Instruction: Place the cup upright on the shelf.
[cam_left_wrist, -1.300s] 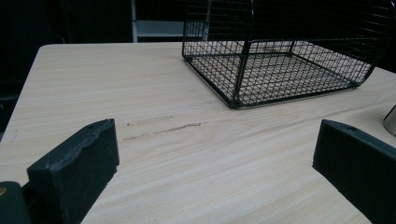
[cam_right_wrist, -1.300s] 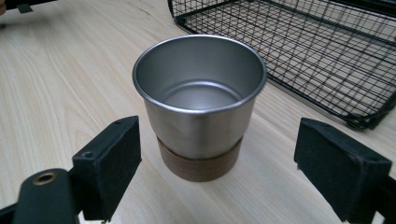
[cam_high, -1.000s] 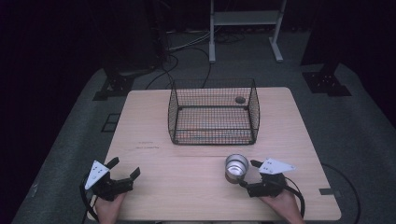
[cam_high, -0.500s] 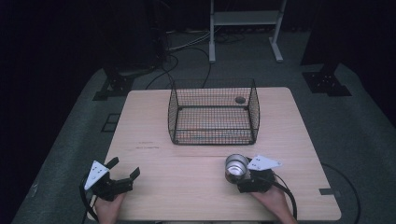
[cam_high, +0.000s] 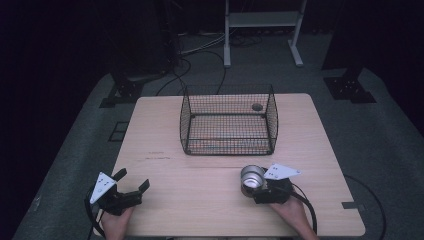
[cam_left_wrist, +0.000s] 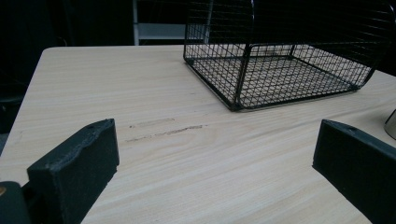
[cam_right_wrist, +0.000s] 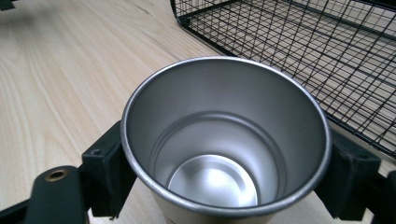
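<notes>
A shiny steel cup (cam_high: 252, 178) stands upright near the table's front right, empty inside (cam_right_wrist: 219, 154). My right gripper (cam_high: 256, 187) is shut on the steel cup, one black jaw pressed against each side of it. Behind the cup sits a black wire basket (cam_high: 228, 120) with a small dark round thing (cam_high: 257, 106) at its far right corner. My left gripper (cam_high: 134, 182) rests open at the front left of the table, nothing between its jaws. The left gripper view looks across bare wood toward the basket (cam_left_wrist: 280, 51), with the cup's edge (cam_left_wrist: 391, 125) at the right border.
The wooden table (cam_high: 165, 135) carries a faint scuff mark (cam_high: 155, 156) left of centre. Beyond the table are a white metal stand (cam_high: 262, 30), dark equipment bases (cam_high: 350, 87) and cables (cam_high: 200, 50) on the grey floor.
My right gripper has shifted slightly left and nearer with the cup in its jaws. The left gripper has stayed put.
</notes>
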